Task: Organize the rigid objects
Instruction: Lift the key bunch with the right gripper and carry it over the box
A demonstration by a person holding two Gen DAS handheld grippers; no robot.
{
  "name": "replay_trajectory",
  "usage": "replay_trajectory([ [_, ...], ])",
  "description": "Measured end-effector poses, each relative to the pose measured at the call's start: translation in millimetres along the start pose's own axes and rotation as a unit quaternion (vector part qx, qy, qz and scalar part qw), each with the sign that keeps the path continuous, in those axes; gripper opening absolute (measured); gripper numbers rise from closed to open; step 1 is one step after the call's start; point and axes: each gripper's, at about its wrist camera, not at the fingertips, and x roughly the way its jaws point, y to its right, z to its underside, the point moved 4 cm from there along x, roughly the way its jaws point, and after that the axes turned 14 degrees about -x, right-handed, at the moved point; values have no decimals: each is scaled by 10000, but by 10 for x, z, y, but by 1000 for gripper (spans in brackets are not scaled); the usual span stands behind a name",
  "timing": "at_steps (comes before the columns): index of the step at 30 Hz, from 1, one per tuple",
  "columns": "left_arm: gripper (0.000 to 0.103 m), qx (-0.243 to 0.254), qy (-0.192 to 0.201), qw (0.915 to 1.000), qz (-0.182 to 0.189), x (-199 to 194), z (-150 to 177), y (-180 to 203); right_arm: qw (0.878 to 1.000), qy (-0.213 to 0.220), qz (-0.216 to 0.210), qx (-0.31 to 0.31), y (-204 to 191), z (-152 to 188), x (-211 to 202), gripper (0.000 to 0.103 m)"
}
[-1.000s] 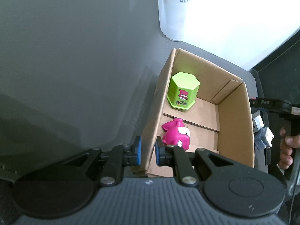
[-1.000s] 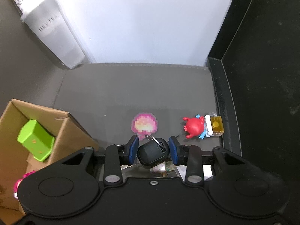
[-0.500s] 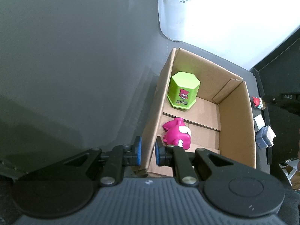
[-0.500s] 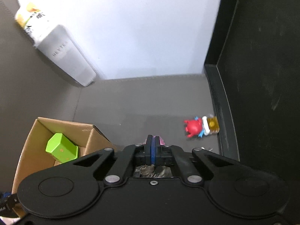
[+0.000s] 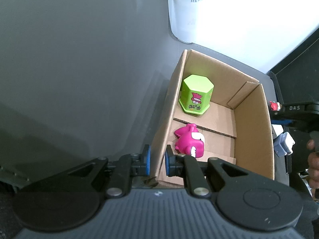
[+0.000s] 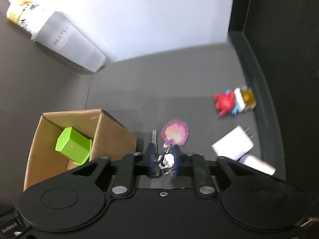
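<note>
An open cardboard box (image 5: 253, 131) holds a green hexagonal container (image 5: 196, 96) and a magenta toy figure (image 5: 189, 141). My left gripper (image 5: 157, 161) is shut on the box's left wall near the front corner. The box (image 6: 111, 131) and the green container (image 6: 73, 147) also show in the right wrist view. My right gripper (image 6: 163, 159) is shut on a keychain (image 6: 166, 159) with a key (image 6: 154, 136) and a pink pixel charm (image 6: 175, 133), held above the dark surface just right of the box.
A red crab figure with a yellow block (image 6: 233, 101), a white plug adapter (image 6: 233, 145) and a pale cylinder (image 6: 257, 164) lie to the right. A white cup (image 6: 69, 41) leans at the back left. A black raised edge (image 6: 259, 83) bounds the right side.
The right gripper closed on the keychain, lifted it and shifted left toward the box. The left gripper stayed clamped on the box wall.
</note>
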Motion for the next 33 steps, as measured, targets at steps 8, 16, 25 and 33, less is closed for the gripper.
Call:
replay_trajectory([
  [8,13,31,-8,10000,-51,23,-1,24,9969,-347,-248,666,84,77,240,42],
  [16,13,4,-31,10000,-39,29,-5,6,9937,-555,-276,933,101,77,354,54],
  [25,13,-25,-46,10000,2,20,3,-5,9948,-716,560,467,15,-6,470,37],
  [33,13,-42,-57,10000,20,14,-1,-16,9956,-735,464,350,-57,33,421,19],
])
